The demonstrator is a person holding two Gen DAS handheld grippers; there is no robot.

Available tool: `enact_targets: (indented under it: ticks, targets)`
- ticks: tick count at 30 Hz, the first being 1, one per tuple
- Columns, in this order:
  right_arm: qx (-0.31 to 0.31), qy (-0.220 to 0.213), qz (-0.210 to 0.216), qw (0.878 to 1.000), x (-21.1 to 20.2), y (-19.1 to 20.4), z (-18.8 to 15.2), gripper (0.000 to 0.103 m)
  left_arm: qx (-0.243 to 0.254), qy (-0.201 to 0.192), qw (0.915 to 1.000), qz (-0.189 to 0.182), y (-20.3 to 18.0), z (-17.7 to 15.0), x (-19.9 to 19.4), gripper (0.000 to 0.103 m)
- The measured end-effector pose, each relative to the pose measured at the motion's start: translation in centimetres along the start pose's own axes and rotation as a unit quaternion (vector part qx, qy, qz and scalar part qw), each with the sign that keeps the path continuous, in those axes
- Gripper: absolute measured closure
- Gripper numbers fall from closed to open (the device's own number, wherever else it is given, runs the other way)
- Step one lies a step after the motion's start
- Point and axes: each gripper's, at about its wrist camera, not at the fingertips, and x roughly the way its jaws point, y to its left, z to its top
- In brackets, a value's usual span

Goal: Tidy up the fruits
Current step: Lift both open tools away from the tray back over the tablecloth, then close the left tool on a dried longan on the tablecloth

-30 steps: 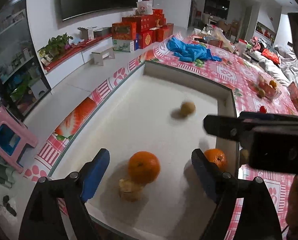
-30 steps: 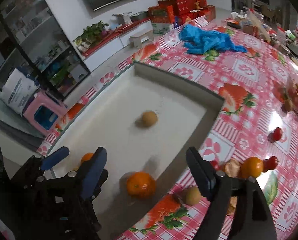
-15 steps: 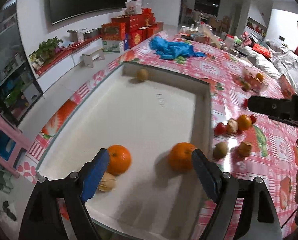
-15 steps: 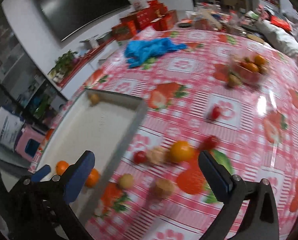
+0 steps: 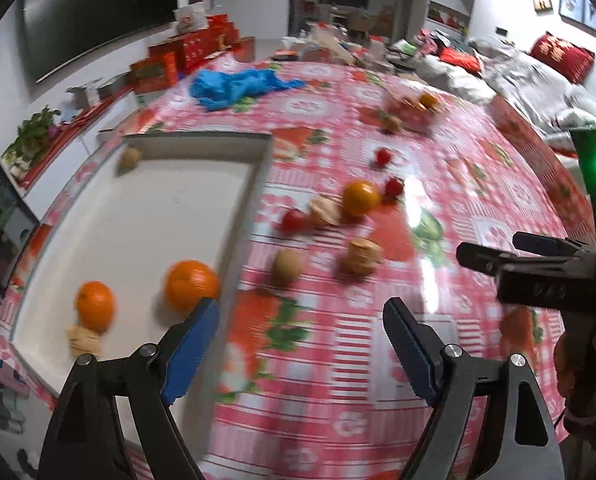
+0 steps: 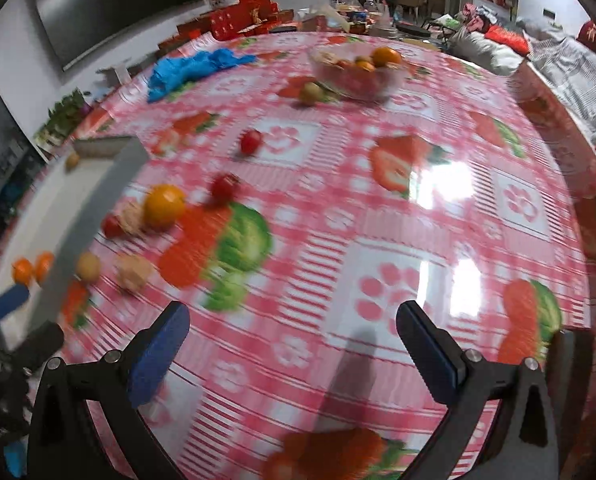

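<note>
Tool, right [image 6: 292,344]: jaws just spread wide, empty, over bare table [image 6: 378,208]. Tool, left [image 5: 302,344]: spread, empty. Loose fruits [image 5: 360,198] ahead; tray [image 5: 138,216] left, holding sorted oranges [image 5: 192,285].

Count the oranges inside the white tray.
2: one orange near the tray's front-left corner, touching a tan fruit; another orange by its right wall. None seem hidden.

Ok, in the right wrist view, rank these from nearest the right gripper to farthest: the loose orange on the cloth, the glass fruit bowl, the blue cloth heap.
1. Loose orange, left of the right gripper, on the tablecloth near the tray's edge.
2. Glass fruit bowl, far across the table, up centre.
3. Blue cloth heap, far left; about as far away as the bowl, so this order is a close call.
</note>
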Motion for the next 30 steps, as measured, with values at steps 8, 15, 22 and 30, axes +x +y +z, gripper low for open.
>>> enact_targets:
  ticks: [8, 15, 22, 30]
  targets:
    - [-0.007, -0.004, -0.041, 0.999, 0.2, -2.6, -2.9, 0.0, 0.019, 0.019, 0.9996, 0.003, -3.5, 0.2, 1.8, 0.018]
    - [0.003, -0.021, -0.048, 0.999, -0.1, -3.7, -3.8, 0.0, 0.051, 0.011, 0.9979, 0.037, -5.9, 1.8, 3.6, 0.018]
    - [0.003, -0.022, -0.047, 0.999, -0.1, -3.7, -3.7, 0.0, 0.051, 0.02, 0.9972, 0.051, -6.5, 3.0, 6.2, 0.018]
    - [0.006, -0.024, -0.05, 0.998, -0.2, -3.6, -3.7, 0.0, 0.034, 0.019, 0.998, 0.049, -6.4, 2.9, 7.7, 0.018]
